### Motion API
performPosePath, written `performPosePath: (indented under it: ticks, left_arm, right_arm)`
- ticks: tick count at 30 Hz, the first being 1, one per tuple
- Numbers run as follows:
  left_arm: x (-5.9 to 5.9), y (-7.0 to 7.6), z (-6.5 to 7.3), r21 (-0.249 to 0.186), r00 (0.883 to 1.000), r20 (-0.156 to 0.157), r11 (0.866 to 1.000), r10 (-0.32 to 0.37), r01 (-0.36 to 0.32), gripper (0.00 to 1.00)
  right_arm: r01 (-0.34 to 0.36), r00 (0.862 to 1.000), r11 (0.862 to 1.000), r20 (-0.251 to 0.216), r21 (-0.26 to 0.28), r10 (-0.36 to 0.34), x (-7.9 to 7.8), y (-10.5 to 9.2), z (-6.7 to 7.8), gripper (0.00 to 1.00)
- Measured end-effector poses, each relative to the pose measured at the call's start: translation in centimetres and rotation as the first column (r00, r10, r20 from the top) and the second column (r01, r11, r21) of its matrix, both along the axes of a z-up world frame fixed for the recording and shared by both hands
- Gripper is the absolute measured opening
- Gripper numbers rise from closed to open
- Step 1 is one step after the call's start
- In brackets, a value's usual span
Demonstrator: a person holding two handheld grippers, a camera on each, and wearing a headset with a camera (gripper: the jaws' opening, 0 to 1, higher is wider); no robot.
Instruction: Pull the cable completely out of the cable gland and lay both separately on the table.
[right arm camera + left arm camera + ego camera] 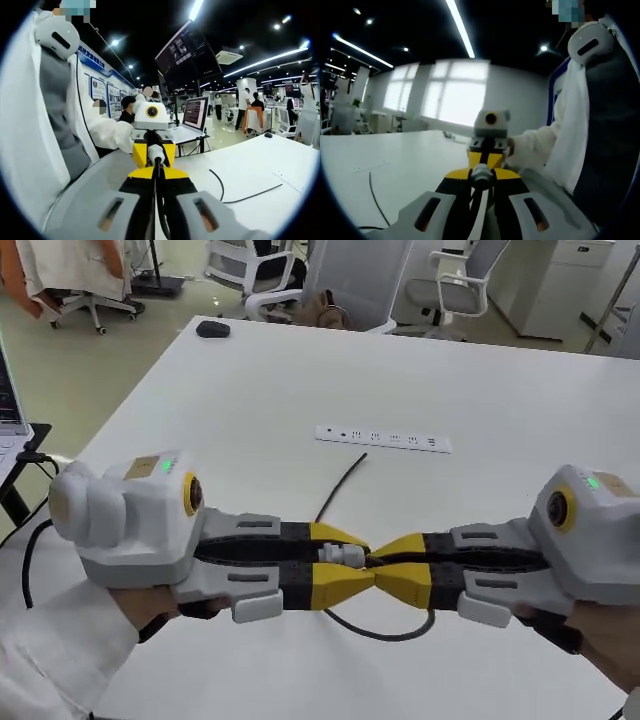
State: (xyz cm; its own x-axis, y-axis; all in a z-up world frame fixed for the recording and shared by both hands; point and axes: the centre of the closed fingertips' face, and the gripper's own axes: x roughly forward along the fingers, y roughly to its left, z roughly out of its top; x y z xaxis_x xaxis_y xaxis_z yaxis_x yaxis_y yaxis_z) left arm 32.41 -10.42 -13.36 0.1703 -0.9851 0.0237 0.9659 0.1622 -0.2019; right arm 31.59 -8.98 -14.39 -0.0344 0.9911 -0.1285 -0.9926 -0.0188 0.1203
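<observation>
Both grippers meet tip to tip above the white table (pixel 250 400). My left gripper (pixel 366 558) is shut on the small grey-white cable gland (pixel 340 554), which sits between its yellow jaws (pixel 481 174). My right gripper (pixel 386 562) faces it and is shut on the black cable (pixel 158 187) just behind the gland (pixel 155 152). The rest of the cable hangs in a loop (pixel 385 635) below the grippers, and its free end lies on the table (pixel 345 480).
A white power strip (pixel 383 438) lies across the table's middle, a dark mouse (pixel 212 329) at the far left corner. A laptop (pixel 8 410) stands off the left edge. Office chairs (pixel 455 290) stand beyond the table. People stand in the background (pixel 247 102).
</observation>
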Motion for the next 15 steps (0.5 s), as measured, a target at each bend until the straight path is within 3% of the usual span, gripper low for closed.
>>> performPosePath:
  ticks: [6,8,11,12,15]
  left_arm:
    - [0.4,0.4,-0.3,-0.001,0.999,-0.013,0.999,0.034,-0.034,0.17]
    - [0.4,0.6,-0.4,-0.003,0.999,-0.018,0.999,0.036,-0.036,0.17]
    - [0.6,1.3,-0.8,0.0,0.998,-0.012,0.998,0.057,-0.057,0.17]
    - [0.7,1.5,-0.9,-0.002,0.998,-0.013,0.998,0.061,-0.061,0.17]
    - [0.8,2.1,-1.1,-0.011,0.997,-0.011,0.997,0.074,-0.074,0.17]
  right_arm:
    - [-0.003,1.0,0.999,0.005,-0.039,0.003,0.2,0.3,-0.6,0.03]
    - [-0.012,1.0,0.998,0.022,-0.066,0.013,0.2,0.3,-0.9,0.03]
    - [-0.002,0.996,0.986,0.092,-0.166,0.017,0.8,-0.5,-2.4,0.03]
    - [0.0,0.995,0.983,0.095,-0.184,0.018,0.9,-0.7,-2.8,0.03]
    - [0.002,0.994,0.979,0.107,-0.203,0.02,1.1,-1.0,-3.5,0.02]
